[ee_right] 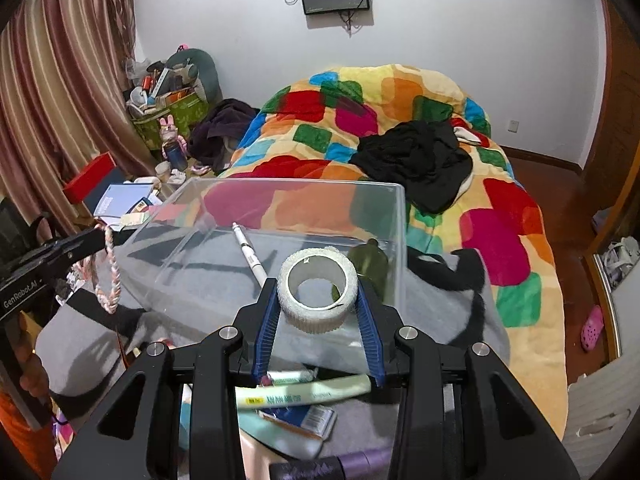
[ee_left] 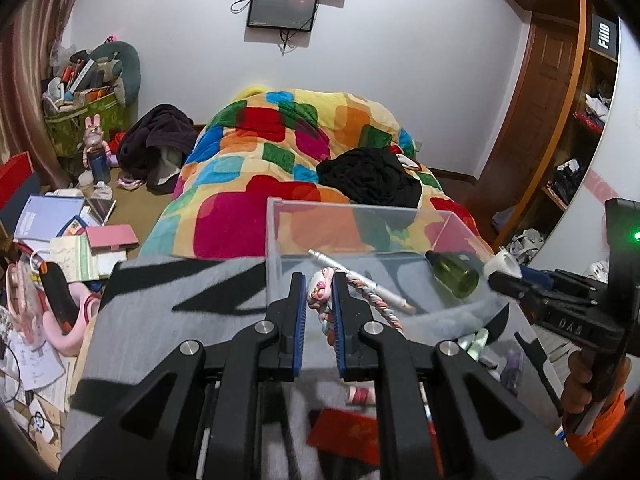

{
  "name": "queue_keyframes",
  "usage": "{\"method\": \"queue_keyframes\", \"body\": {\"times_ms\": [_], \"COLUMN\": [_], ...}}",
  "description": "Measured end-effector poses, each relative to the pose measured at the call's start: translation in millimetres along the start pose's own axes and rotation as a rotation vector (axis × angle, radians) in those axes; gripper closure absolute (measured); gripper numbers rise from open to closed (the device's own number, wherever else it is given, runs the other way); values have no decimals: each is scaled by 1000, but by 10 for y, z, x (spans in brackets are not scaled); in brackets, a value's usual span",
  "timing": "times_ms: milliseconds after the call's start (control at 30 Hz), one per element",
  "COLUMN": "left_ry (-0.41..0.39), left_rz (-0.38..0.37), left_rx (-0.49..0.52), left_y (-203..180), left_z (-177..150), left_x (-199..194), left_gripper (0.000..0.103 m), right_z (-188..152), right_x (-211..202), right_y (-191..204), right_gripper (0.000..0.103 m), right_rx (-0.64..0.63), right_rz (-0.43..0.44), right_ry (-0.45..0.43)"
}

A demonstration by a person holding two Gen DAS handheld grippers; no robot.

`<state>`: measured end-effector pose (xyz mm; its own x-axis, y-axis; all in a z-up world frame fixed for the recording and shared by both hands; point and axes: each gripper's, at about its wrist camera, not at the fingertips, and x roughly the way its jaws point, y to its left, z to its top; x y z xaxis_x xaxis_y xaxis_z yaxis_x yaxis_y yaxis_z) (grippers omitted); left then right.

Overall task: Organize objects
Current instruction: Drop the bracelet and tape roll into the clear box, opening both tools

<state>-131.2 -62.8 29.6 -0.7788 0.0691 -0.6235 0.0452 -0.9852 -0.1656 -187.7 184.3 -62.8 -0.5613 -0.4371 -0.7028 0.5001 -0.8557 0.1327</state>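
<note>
Left wrist view: the left gripper (ee_left: 319, 292) has its blue-padded fingers (ee_left: 299, 320) pressed tight on a small pink-and-white charm (ee_left: 318, 290), from which a braided pastel cord (ee_left: 380, 300) trails off to the right. The charm hangs just short of the near wall of the clear plastic box (ee_left: 276, 240), which sits on a grey-and-black blanket (ee_left: 160, 300). The box is open on top, its near left corner standing straight ahead of the fingers. Inside it lie a white pen (ee_left: 360, 280), slanted across the bottom, and a green glass bottle (ee_left: 454, 276) on its side near the right wall. The middle and left of the box's bottom are bare. Beyond the far wall rises the colourful quilt (ee_left: 260, 152) with a black garment (ee_left: 372, 178) on it. At the right edge the right gripper (ee_left: 500, 274) holds a white roll beside the box's right wall.

Right wrist view: the right gripper (ee_right: 318, 304) has its fingers (ee_right: 370, 320) partly open and clamped on both sides of a white tape roll (ee_right: 318, 292), whose hole faces up and toward the camera. The roll is over the near edge of the clear plastic box (ee_right: 396, 216), with the pen (ee_right: 250, 252) to its left and the green bottle (ee_right: 370, 258) just behind it to the right. The left half of the box's bottom is free. At the left the other gripper (ee_right: 96, 240) is near the box's left wall, the braided cord (ee_right: 110, 272) dangling from it in a loop. Below the fingers, tubes and a small packet (ee_right: 304, 394) lie crowded on the blanket.
</note>
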Motion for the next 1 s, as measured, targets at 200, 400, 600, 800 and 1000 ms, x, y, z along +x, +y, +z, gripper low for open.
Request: {"method": "queue_keyframes", "body": {"times_ms": [200,400,600,800,1000], "left_ry": [35,90,72,20,30], "left_rz": [25,33,37,14,-13], "left_rx": [5,-6,43,102,165], "left_y": [-43,-20,-136,-375,-652], "left_z": [108,95,23,-56,-245], "left_x": [223,423,311,57,-70], "left_gripper": [91,91,66,37,18], "right_z": [32,34,23,5,-64], "right_x": [186,292,274,178,-35], "right_y": [102,128,96,109,112], "right_gripper": [68,68,67,54,45], "right_rx": [-27,-20,-1,-15,-30], "right_rz": [2,25,39,28,6], "right_ry": [42,81,83,64,18]}}
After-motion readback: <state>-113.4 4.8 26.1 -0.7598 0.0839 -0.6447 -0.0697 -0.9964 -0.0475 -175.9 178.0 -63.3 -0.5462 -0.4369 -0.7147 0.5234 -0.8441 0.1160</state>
